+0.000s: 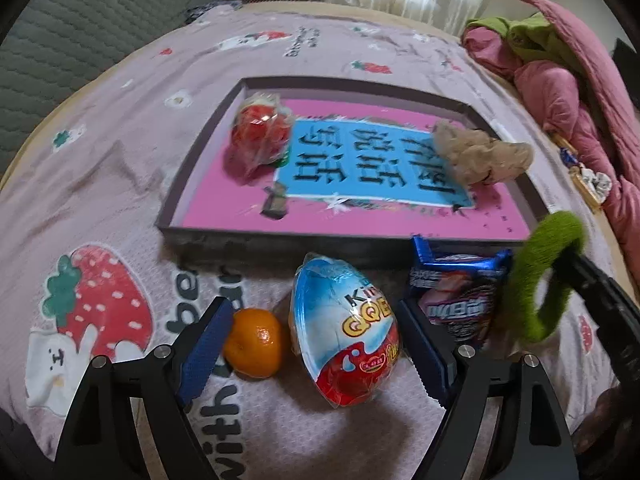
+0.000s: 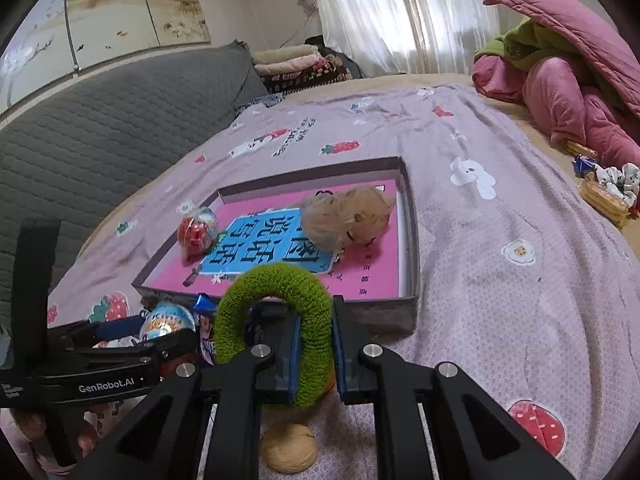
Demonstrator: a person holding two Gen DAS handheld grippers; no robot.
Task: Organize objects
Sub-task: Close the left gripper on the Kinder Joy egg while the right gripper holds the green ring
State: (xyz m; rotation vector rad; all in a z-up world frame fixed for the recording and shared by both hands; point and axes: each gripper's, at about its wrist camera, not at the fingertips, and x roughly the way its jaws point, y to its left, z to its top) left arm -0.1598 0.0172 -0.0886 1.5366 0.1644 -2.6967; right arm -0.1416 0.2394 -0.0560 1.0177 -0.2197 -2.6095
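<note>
A shallow box (image 1: pixel 192 168) (image 2: pixel 410 240) with a pink and blue printed floor lies on the bed. Inside are a red wrapped egg (image 1: pixel 260 136) (image 2: pixel 197 231) and a beige scrunchie (image 1: pixel 480 156) (image 2: pixel 346 216). My left gripper (image 1: pixel 316 344) is open, its fingers on either side of an orange (image 1: pixel 256 342) and a blue-red Kinder egg (image 1: pixel 346 332) (image 2: pixel 166 322) on the sheet. A blue snack packet (image 1: pixel 456 296) lies right of them. My right gripper (image 2: pixel 314 354) is shut on a green scrunchie (image 2: pixel 276 280) (image 1: pixel 536 276), held just before the box's near wall.
A walnut-like brown object (image 2: pixel 288 454) lies under my right gripper. Pink and green quilts (image 2: pixel 560 80) are piled at the right, with snacks and a floral scrunchie (image 2: pixel 608 188) beside them. A grey padded sofa (image 2: pixel 100 128) runs along the left of the bed.
</note>
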